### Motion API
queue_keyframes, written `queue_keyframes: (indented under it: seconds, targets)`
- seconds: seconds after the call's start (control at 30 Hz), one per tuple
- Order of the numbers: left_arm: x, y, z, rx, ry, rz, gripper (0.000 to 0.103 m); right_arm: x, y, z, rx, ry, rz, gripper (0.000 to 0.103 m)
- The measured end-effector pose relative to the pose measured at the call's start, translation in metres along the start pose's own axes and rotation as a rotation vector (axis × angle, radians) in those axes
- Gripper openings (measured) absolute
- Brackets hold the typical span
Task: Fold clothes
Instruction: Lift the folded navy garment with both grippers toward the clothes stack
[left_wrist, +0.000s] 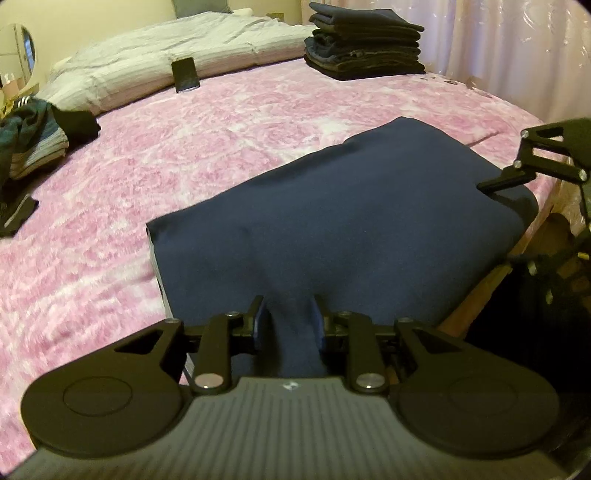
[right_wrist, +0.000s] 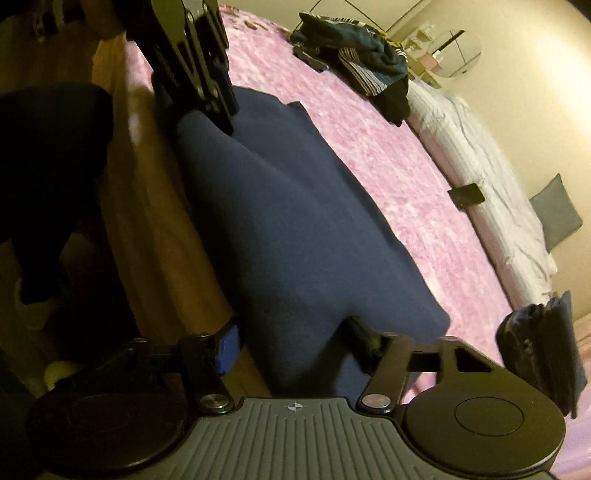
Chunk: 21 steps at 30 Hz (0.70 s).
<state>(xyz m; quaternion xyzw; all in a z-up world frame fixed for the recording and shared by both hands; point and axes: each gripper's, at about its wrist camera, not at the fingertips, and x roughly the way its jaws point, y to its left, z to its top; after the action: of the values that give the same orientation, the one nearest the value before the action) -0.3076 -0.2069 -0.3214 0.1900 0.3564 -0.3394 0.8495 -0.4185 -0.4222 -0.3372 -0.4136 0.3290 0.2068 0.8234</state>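
A navy blue garment (left_wrist: 343, 218) lies folded over on the pink bedspread (left_wrist: 166, 155) near the bed's edge. My left gripper (left_wrist: 290, 314) is shut on its near edge, cloth bunched between the fingers. My right gripper (right_wrist: 291, 332) grips the garment's other end (right_wrist: 295, 229), its jaws closed around a thick fold of cloth. The right gripper also shows in the left wrist view (left_wrist: 517, 173), at the garment's far right corner. The left gripper shows in the right wrist view (right_wrist: 207, 81), at the far end.
A stack of folded dark clothes (left_wrist: 364, 44) sits at the back of the bed. A heap of unfolded clothes (left_wrist: 33, 136) lies at the left. A dark phone (left_wrist: 184, 74) leans on the grey duvet (left_wrist: 166, 48). The bed edge drops off at right (left_wrist: 546, 236).
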Motion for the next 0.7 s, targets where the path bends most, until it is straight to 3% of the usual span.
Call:
queue_keyframes:
  seconds: [0.1, 0.2, 0.27, 0.3, 0.53, 0.63, 0.7]
  targets:
    - [-0.023, -0.01, 0.002, 0.117, -0.058, 0.028, 0.03, -0.005, -0.014, 0.001, 0.053, -0.021, 0.005, 0.034]
    - [-0.053, -0.031, -0.004, 0.306, -0.166, 0.023, 0.046, -0.01, -0.027, 0.002, 0.11, -0.039, 0.016, 0.033]
    - [-0.063, -0.05, -0.012, 0.438, -0.195, 0.022, 0.058, -0.011, -0.035, 0.002, 0.157, -0.05, 0.035, 0.033]
    - [-0.06, -0.059, -0.015, 0.493, -0.19, 0.043, 0.06, -0.01, -0.036, 0.003, 0.159, -0.051, 0.036, 0.033]
    - [0.001, -0.109, -0.033, 0.799, -0.093, 0.213, 0.054, -0.012, -0.037, 0.005, 0.167, -0.056, 0.035, 0.033]
    - [0.026, -0.113, -0.037, 0.88, -0.062, 0.276, 0.034, -0.013, -0.028, 0.002, 0.16, -0.06, 0.018, 0.034]
    - [0.032, -0.113, -0.039, 0.902, -0.055, 0.284, 0.029, -0.016, -0.018, -0.003, 0.134, -0.064, -0.011, 0.045]
